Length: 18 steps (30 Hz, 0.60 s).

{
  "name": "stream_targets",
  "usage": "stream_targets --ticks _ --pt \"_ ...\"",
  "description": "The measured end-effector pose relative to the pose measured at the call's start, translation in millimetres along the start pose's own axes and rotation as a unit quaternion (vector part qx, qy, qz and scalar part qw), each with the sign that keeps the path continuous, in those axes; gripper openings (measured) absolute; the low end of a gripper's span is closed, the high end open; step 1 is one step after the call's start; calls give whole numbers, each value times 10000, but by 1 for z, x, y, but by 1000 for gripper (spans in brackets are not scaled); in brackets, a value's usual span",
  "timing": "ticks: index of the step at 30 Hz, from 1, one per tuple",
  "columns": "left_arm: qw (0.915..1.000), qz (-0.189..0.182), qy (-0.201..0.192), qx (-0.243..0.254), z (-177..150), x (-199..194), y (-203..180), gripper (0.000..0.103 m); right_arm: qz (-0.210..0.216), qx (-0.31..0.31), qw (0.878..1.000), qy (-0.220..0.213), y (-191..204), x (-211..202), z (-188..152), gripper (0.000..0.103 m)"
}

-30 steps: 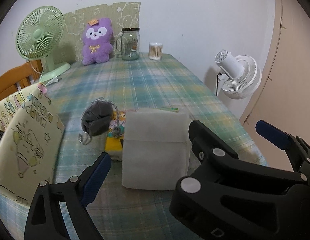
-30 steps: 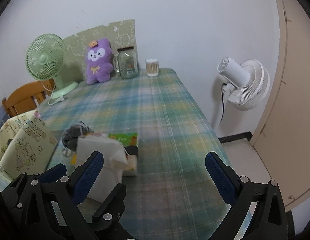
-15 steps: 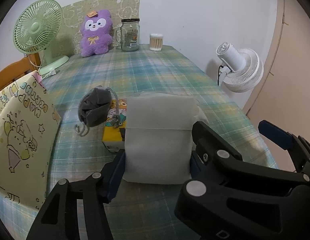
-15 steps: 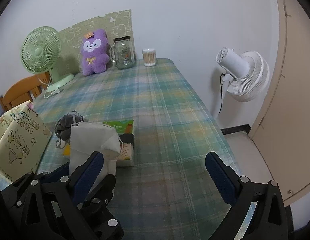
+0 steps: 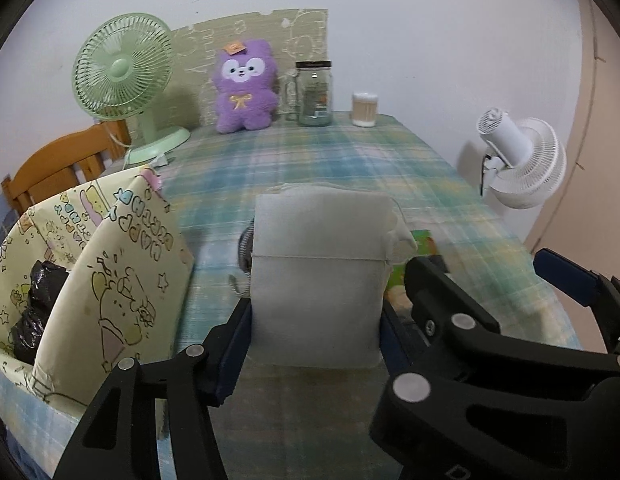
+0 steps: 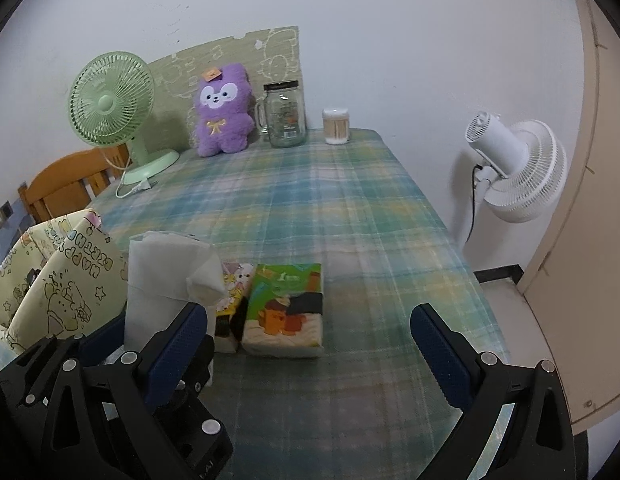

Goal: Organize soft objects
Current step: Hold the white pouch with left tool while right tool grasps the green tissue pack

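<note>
At the left of both views stands my cartoon-printed bag (image 5: 110,264), mouth open, with crumpled black plastic (image 5: 38,312) inside. My left gripper (image 5: 314,320) has its jaws pinching a white cloth pouch (image 5: 318,276) upright, low in the centre, just right of the bag. My right gripper (image 6: 310,340) has its jaws spread with nothing between them; ahead lie two tissue packs (image 6: 288,312) side by side on the plaid surface (image 6: 310,208). The middle stretch is bare up to the plush toy (image 6: 222,116), glass jar (image 6: 284,114) and green fan (image 6: 110,108) along the far edge.
</note>
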<state>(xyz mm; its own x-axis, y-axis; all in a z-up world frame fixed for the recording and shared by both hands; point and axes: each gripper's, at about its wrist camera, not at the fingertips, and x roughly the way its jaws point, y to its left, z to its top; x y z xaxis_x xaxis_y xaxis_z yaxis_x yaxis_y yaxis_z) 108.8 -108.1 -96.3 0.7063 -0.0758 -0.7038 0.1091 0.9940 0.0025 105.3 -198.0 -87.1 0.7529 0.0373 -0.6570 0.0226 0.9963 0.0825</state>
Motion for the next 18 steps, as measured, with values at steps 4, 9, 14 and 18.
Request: stream_targets --ticks 4,9,14,18 --pt "9998 92 116 -162 0 10 8 63 33 -80 9999 103 3 9 3 103" --pt "9995 122 177 -226 2 18 12 63 25 -36 9997 243 3 21 5 95" --pt "9996 145 191 -166 2 23 10 64 46 67 9985 541 0 38 4 83" --pt "9994 152 263 -144 2 28 10 64 6 38 9979 641 2 46 3 80"
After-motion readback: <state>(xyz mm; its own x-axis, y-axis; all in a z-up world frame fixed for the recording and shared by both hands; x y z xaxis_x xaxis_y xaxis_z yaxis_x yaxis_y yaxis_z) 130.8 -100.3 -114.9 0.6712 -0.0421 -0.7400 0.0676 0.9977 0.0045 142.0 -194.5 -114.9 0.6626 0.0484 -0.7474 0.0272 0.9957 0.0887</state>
